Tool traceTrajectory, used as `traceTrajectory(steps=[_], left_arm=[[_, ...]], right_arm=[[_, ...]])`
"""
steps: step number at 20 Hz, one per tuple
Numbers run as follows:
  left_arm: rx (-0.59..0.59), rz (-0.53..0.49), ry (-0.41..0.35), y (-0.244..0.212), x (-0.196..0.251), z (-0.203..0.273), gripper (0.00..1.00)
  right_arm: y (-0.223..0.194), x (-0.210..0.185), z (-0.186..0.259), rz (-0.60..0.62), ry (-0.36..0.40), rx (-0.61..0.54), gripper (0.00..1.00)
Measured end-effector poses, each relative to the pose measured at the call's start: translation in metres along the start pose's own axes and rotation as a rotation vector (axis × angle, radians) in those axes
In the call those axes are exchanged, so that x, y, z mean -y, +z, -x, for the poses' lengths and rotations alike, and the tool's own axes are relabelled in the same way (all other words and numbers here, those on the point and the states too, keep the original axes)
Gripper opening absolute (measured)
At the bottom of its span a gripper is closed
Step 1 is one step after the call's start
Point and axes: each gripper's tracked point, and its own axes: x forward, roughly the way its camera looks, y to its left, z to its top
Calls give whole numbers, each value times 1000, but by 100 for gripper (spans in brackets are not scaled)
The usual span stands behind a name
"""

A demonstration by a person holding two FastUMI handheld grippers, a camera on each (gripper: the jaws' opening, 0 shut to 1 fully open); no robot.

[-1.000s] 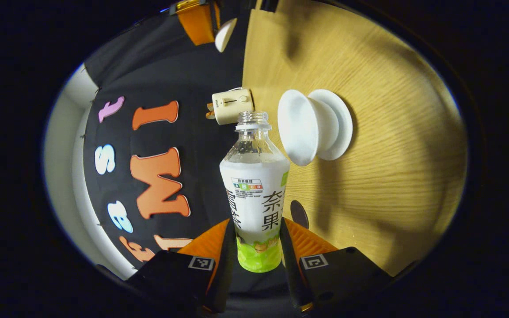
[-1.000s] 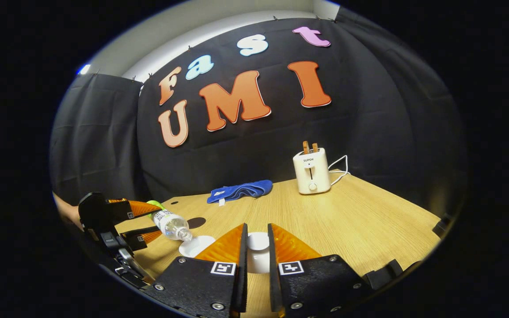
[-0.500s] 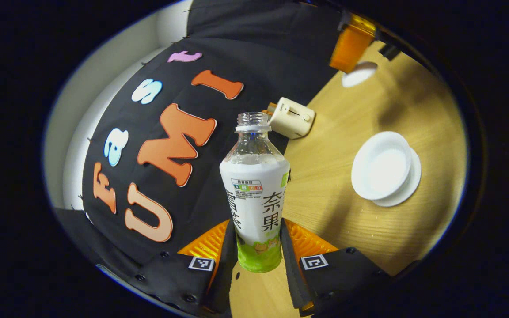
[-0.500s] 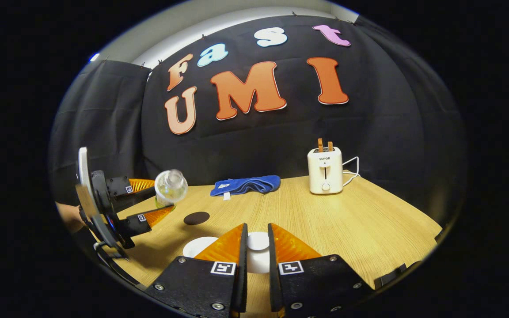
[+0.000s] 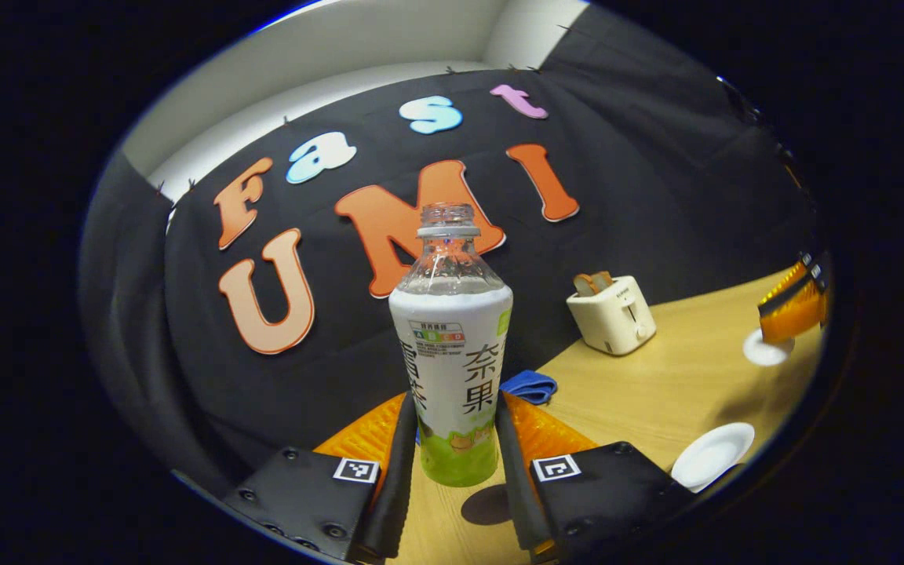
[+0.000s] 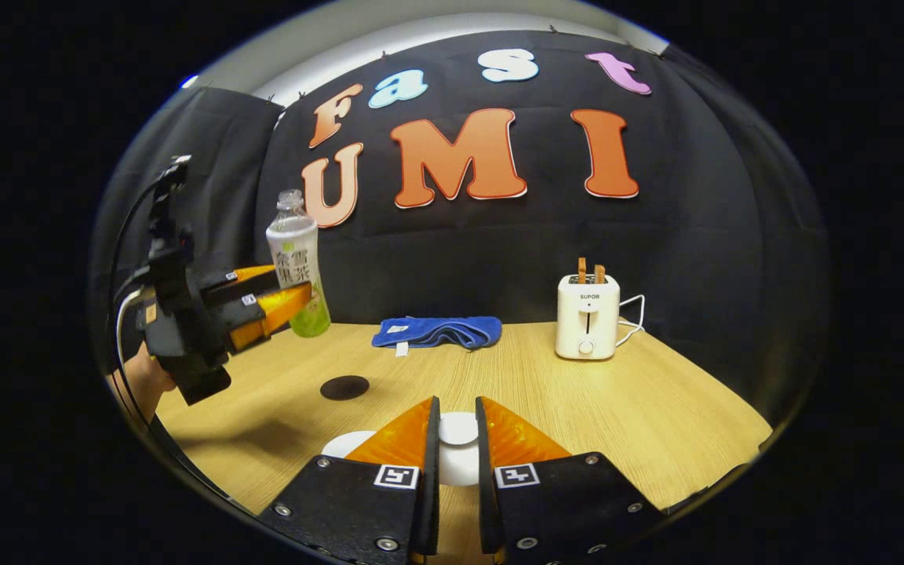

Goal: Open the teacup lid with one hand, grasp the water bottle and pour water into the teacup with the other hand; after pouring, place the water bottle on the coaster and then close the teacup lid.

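**Bottle held upright above the table, lid held off the teacup**

Between your left gripper's two fingers, in the left gripper view, stands the uncapped clear plastic water bottle with its white-and-green label; both fingers press on its lower part, and it stands upright. Below its base a dark round coaster lies on the light wooden table. At lower right the white teacup sits open. Farther right, at the edge of the view, your other gripper holds a white round lid. A cream toaster and a folded blue cloth lie near the black wall.

Across the table, in the right gripper view, your right gripper's fingers stand narrow with the white lid between them; you cannot tell whether both press on it. Part of the white teacup shows just left of the fingers. At left your left gripper holds the bottle upright, clear of the table, with the coaster lower and to its right. A hand shows behind that gripper. The blue cloth and the toaster stand at the back.
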Motion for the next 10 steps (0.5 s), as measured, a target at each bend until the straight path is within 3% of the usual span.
traceTrajectory(steps=[3,5,10], left_arm=[[-24,163,19,-9,-10,-11,53],[-50,225,35,-24,-17,-13,57],[-173,376,46,-77,-22,-27,53]], right_arm=[[1,-7,-1,6,17,1,21],[0,-9,-3,6,21,-2,21],[-8,-13,-9,7,34,-23,21]])
